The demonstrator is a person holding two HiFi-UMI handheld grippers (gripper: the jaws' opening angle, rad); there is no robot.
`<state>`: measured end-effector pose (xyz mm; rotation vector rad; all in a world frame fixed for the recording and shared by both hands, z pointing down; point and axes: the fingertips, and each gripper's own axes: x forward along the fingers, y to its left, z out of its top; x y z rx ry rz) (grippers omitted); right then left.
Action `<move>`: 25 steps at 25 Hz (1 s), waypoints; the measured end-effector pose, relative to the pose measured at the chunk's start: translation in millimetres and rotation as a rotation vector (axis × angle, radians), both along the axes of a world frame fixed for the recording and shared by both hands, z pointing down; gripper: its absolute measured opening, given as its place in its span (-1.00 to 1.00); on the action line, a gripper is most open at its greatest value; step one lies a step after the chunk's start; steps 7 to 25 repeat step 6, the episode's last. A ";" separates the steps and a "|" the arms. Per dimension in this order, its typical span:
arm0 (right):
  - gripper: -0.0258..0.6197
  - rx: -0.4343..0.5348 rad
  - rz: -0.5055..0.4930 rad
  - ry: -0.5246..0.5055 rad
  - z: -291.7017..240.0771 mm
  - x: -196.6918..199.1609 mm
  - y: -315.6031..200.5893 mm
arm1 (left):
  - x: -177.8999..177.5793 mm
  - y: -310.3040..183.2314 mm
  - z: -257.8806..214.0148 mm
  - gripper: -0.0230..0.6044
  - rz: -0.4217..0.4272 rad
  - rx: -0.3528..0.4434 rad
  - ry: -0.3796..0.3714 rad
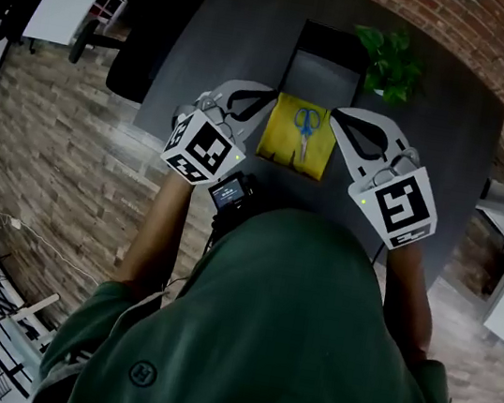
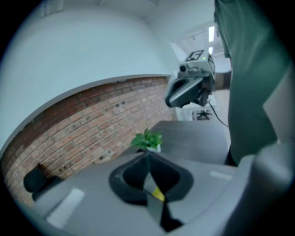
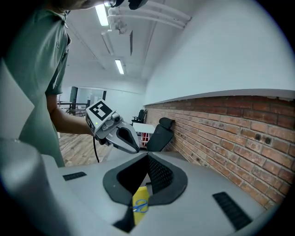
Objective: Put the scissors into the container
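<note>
On yellow cloth before black container: blue-handled scissors, lying flat. Left gripper, right gripper: fingers closed, empty.

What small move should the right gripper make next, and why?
Probably open the right gripper and lower it toward the blue-handled scissors. Its jaws are shut and hold nothing, while the scissors lie untouched on the yellow cloth, beside that gripper's tip and on the person's side of the black rectangular container.
</note>
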<state>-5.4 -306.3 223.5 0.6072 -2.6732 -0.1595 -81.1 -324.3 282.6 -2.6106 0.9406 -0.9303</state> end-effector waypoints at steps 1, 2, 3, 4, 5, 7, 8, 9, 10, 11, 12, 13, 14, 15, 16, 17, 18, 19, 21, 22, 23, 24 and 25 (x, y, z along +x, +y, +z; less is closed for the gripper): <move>-0.90 0.002 -0.001 0.000 -1.5 1.2 2.0 | 0.7 1.9 -0.6 -0.92 -0.002 0.001 0.000; -0.90 0.004 -0.001 0.000 -3.1 2.4 4.1 | 1.2 4.1 -1.2 -0.92 -0.003 0.001 0.001; -0.90 0.007 -0.001 0.000 -4.7 3.6 6.4 | 1.5 6.7 -1.9 -0.92 -0.005 0.002 0.001; -0.90 0.009 0.000 0.001 -6.2 4.7 8.6 | 1.7 9.4 -2.5 -0.92 -0.006 0.002 0.002; -0.90 0.012 0.001 0.001 -7.7 5.8 10.8 | 1.8 12.2 -3.0 -0.92 -0.008 0.002 0.003; -0.90 0.014 0.003 0.001 -9.2 6.9 13.0 | 1.9 15.0 -3.5 -0.92 -0.010 0.002 0.003; -0.90 0.014 0.003 0.001 -9.2 6.9 13.0 | 1.9 15.0 -3.5 -0.92 -0.010 0.002 0.003; -0.90 0.014 0.003 0.001 -9.2 6.9 13.0 | 1.9 15.0 -3.5 -0.92 -0.010 0.002 0.003; -0.90 0.014 0.003 0.001 -9.2 6.9 13.0 | 1.9 15.0 -3.5 -0.92 -0.010 0.002 0.003; -0.90 0.014 0.003 0.001 -9.2 6.9 13.0 | 1.9 15.0 -3.5 -0.92 -0.010 0.002 0.003; -0.90 0.014 0.003 0.001 -9.2 6.9 13.0 | 1.9 15.0 -3.5 -0.92 -0.010 0.002 0.003; -0.90 0.014 0.003 0.001 -9.2 6.9 13.0 | 1.9 15.0 -3.5 -0.92 -0.010 0.002 0.003; -0.90 0.014 0.003 0.001 -9.2 6.9 13.0 | 1.9 15.0 -3.5 -0.92 -0.010 0.002 0.003; -0.90 0.014 0.003 0.001 -9.2 6.9 13.0 | 1.9 15.0 -3.5 -0.92 -0.010 0.002 0.003; -0.90 0.014 0.003 0.001 -9.2 6.9 13.0 | 1.9 15.0 -3.5 -0.92 -0.010 0.002 0.003; -0.90 0.014 0.003 0.001 -9.2 6.9 13.0 | 1.9 15.0 -3.5 -0.92 -0.010 0.002 0.003; -0.90 0.014 0.003 0.001 -9.2 6.9 13.0 | 1.9 15.0 -3.5 -0.92 -0.010 0.002 0.003; -0.90 0.014 0.003 0.001 -9.2 6.9 13.0 | 1.9 15.0 -3.5 -0.92 -0.010 0.002 0.003; -0.90 0.014 0.003 0.001 -9.2 6.9 13.0 | 1.9 15.0 -3.5 -0.92 -0.010 0.002 0.003; -0.90 0.014 0.003 0.001 -9.2 6.9 13.0 | 1.9 15.0 -3.5 -0.92 -0.010 0.002 0.003; -0.90 0.014 0.003 0.001 -9.2 6.9 13.0 | 1.9 15.0 -3.5 -0.92 -0.010 0.002 0.003; -0.90 0.014 0.003 0.001 -9.2 6.9 13.0 | 1.9 15.0 -3.5 -0.92 -0.010 0.002 0.003; -0.90 0.014 0.003 0.001 -9.2 6.9 13.0 | 1.9 15.0 -3.5 -0.92 -0.010 0.002 0.003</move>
